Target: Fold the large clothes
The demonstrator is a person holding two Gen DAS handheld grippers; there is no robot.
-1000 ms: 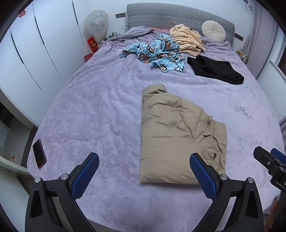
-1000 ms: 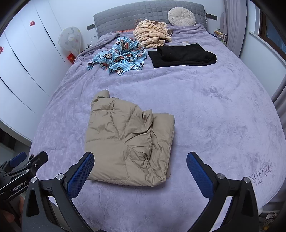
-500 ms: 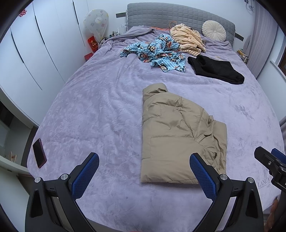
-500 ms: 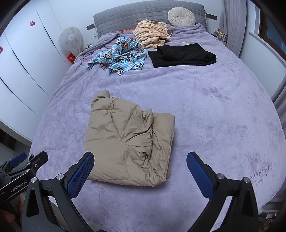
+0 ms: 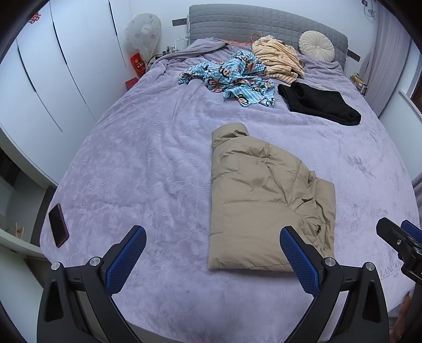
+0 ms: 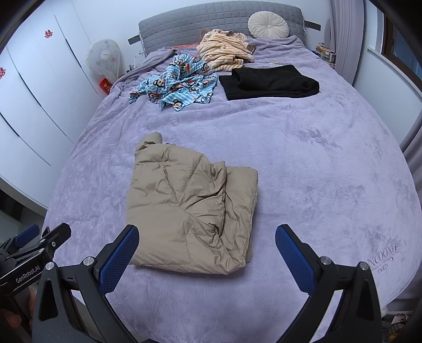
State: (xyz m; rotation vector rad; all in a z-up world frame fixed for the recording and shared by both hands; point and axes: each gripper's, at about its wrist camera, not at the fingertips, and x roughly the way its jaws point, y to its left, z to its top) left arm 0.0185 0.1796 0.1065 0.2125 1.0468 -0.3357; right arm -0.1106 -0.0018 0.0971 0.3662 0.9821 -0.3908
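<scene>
the left gripper (image 5: 212, 250) has its jaws spread wide and holds nothing, its blue pads hanging above the near edge of the bed. the right gripper (image 6: 207, 249) is likewise wide apart and empty, over the same edge. just past them lies the tan puffer jacket (image 5: 263, 203), folded into a rough rectangle on the lavender blanket (image 5: 147, 163), collar end toward 12 o'clock, at about 1 o'clock from the left gripper and 11 o'clock from the right one. neither gripper touches it. a dark phone (image 5: 58, 225) lies at 9 o'clock by the bed's left edge. farther toward 12 o'clock sit blue monkey-print pajamas (image 5: 232, 76), a cream striped garment (image 5: 277, 59) and a folded black garment (image 5: 319, 103), with a round cushion (image 5: 316, 46) against the grey headboard (image 5: 263, 23).
</scene>
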